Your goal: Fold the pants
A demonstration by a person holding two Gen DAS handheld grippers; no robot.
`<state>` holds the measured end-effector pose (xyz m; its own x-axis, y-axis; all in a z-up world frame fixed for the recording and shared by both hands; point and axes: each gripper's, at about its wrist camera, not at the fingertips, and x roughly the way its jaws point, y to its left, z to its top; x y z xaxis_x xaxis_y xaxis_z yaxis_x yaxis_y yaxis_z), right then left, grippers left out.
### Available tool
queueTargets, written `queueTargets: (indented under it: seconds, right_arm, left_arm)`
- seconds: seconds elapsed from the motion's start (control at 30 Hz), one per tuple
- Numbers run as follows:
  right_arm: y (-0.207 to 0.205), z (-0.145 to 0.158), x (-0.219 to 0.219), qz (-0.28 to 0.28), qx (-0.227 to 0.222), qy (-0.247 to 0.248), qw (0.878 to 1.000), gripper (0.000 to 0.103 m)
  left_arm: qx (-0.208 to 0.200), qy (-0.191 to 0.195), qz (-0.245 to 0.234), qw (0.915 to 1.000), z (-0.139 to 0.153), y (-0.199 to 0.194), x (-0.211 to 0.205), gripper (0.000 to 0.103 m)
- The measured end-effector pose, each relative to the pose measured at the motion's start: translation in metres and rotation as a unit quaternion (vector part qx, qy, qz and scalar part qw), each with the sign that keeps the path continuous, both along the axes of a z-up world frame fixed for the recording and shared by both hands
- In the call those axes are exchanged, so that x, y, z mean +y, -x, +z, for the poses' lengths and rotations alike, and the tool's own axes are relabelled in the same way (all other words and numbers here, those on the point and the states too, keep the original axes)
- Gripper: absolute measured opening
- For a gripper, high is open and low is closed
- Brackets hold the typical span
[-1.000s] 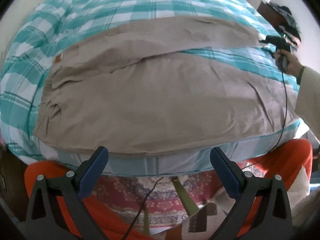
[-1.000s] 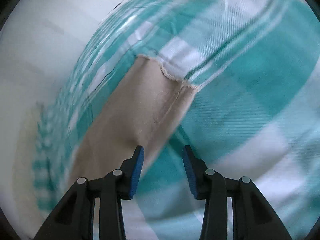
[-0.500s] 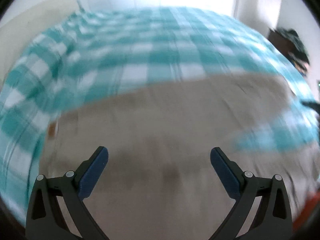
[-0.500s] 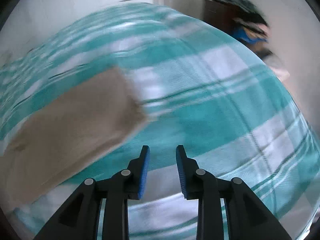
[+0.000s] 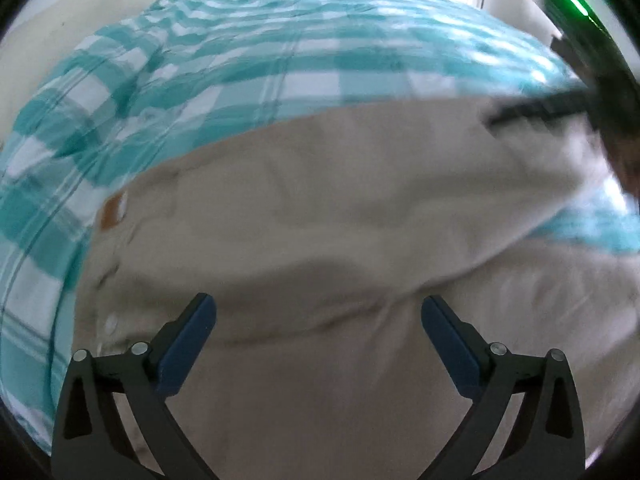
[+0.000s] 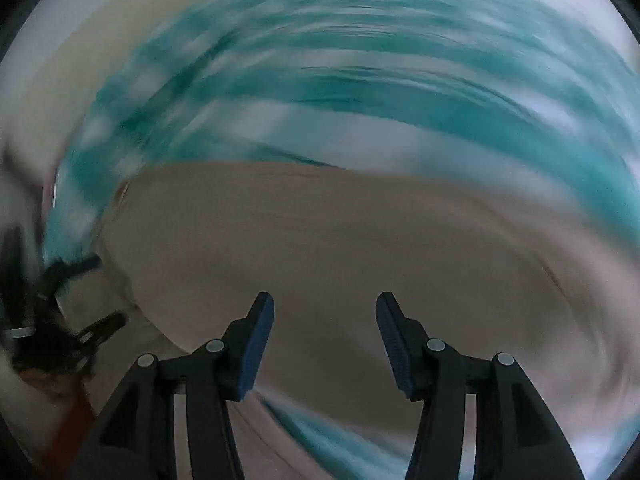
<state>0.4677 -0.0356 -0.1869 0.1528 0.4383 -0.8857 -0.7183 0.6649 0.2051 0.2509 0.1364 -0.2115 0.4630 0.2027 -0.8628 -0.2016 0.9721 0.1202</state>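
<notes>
Both grippers have swung in over the beige pants [image 5: 340,240] on the checked bed [image 5: 240,60]; left gripper [image 5: 319,334] wide apart, right gripper [image 6: 325,338] apart, both empty; folding seems barely begun

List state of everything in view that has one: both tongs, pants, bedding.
Left tongs: open wide, empty, over the pants.
Right tongs: open, empty, over the pants.
Pants: lying spread on the bed, legs apart at the right, not folded yet; the button end is at the left.
Sheet: spread under the pants, wrinkled at the far left.
</notes>
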Motion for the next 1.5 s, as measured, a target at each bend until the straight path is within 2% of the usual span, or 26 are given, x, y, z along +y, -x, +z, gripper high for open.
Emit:
queueTargets:
  seconds: [0.07,0.1,0.13,0.23,0.3,0.4,0.53,0.57,0.67,0.73,0.77,0.83,0.87,0.93,0.97,1.0,1.03,1.07,1.13,1.2,1.27,1.3,1.33,1.4,1.43,1.5]
  right_arm:
    - [-0.006,-0.005,0.063,0.071,-0.031,0.025,0.997,0.053]
    - [-0.017,-0.010,0.086,0.086,-0.034,0.035,0.995,0.053]
    - [-0.028,-0.014,0.110,0.099,-0.039,0.048,0.993,0.053]
    - [-0.056,-0.028,0.159,0.142,-0.010,0.062,0.988,0.053]
    - [-0.071,-0.036,0.189,0.186,-0.010,0.087,0.979,0.053]
    - [-0.075,-0.046,0.218,0.235,0.020,0.118,0.964,0.049]
    - [-0.061,-0.067,0.241,0.307,0.068,0.167,0.934,0.026]
    - [-0.052,-0.073,0.246,0.332,0.062,0.190,0.922,0.014]
    - [-0.036,-0.073,0.254,0.360,0.016,0.227,0.905,0.002]
    - [-0.026,-0.062,0.261,0.367,-0.034,0.237,0.899,0.001]
    - [-0.019,-0.056,0.265,0.371,-0.071,0.245,0.893,0.001]
    - [-0.002,-0.057,0.276,0.372,-0.188,0.284,0.864,0.000]
    - [0.003,-0.066,0.281,0.366,-0.217,0.295,0.856,0.000]
    - [0.009,-0.085,0.285,0.349,-0.223,0.306,0.858,0.001]
    - [0.013,-0.093,0.284,0.336,-0.229,0.302,0.862,0.002]
    - [0.011,-0.091,0.281,0.318,-0.227,0.291,0.873,0.003]
    - [0.005,-0.082,0.273,0.291,-0.214,0.269,0.893,0.009]
    - [-0.005,-0.068,0.262,0.246,-0.186,0.232,0.923,0.019]
    - [-0.031,-0.031,0.220,0.167,-0.130,0.160,0.964,0.023]
    - [-0.046,-0.009,0.173,0.103,-0.058,0.076,0.990,0.023]
    - [-0.053,-0.007,0.125,0.053,-0.005,0.019,0.998,0.024]
    - [-0.050,-0.015,0.095,0.032,0.022,-0.002,0.999,0.024]
    - [-0.045,-0.027,0.072,0.018,0.043,-0.002,0.999,0.024]
    - [-0.016,-0.065,0.027,0.013,0.089,0.045,0.995,0.024]
    - [0.003,-0.078,0.009,0.021,0.091,0.059,0.994,0.024]
    - [0.031,-0.071,-0.021,0.029,0.065,0.039,0.997,0.024]
  left_arm:
    - [0.004,-0.012,0.021,0.9997,-0.035,0.007,0.015,0.102]
    - [-0.010,0.005,0.024,0.9996,-0.048,0.015,0.018,0.102]
    - [-0.033,0.011,0.028,0.9990,-0.049,0.021,0.020,0.102]
    - [-0.020,0.004,-0.003,0.9998,-0.046,0.009,0.012,0.102]
    - [-0.016,0.012,-0.009,0.9998,-0.048,0.007,0.013,0.102]
    - [-0.011,0.021,-0.009,0.9997,-0.048,0.004,0.015,0.102]
    - [-0.009,0.023,-0.010,0.9996,-0.049,0.002,0.020,0.102]
    - [-0.008,0.023,-0.010,0.9997,-0.049,0.001,0.020,0.102]
    - [-0.006,0.024,-0.009,0.9997,-0.048,0.005,0.019,0.102]
    - [-0.007,0.028,-0.010,0.9995,-0.048,0.005,0.019,0.102]
    - [-0.008,0.029,-0.012,0.9995,-0.047,0.007,0.018,0.102]
    - [-0.009,0.027,-0.015,0.9995,-0.047,0.006,0.017,0.102]
    - [-0.008,0.026,-0.016,0.9995,-0.048,0.006,0.017,0.102]
    - [-0.009,0.026,-0.017,0.9995,-0.048,0.007,0.017,0.102]
    - [-0.010,0.029,-0.017,0.9994,-0.048,0.007,0.018,0.102]
    - [-0.010,0.033,-0.017,0.9993,-0.048,0.008,0.018,0.102]
    - [-0.010,0.037,-0.018,0.9991,-0.047,0.008,0.019,0.102]
    - [-0.010,0.046,-0.020,0.9987,-0.045,0.008,0.021,0.102]
    - [-0.016,0.063,-0.021,0.9977,-0.038,0.009,0.024,0.102]
    - [-0.025,0.067,-0.018,0.9973,-0.029,0.010,0.025,0.102]
    - [-0.036,0.062,-0.012,0.9974,-0.015,0.011,0.023,0.102]
    - [-0.043,0.063,-0.004,0.9971,-0.002,0.007,0.021,0.102]
    - [-0.050,0.072,-0.004,0.9961,0.007,0.004,0.020,0.102]
    - [-0.061,0.095,-0.013,0.9935,0.032,-0.013,0.011,0.102]
    - [-0.066,0.097,-0.020,0.9929,0.041,-0.022,0.006,0.102]
    - [-0.083,0.087,-0.038,0.9920,0.059,-0.051,-0.010,0.102]
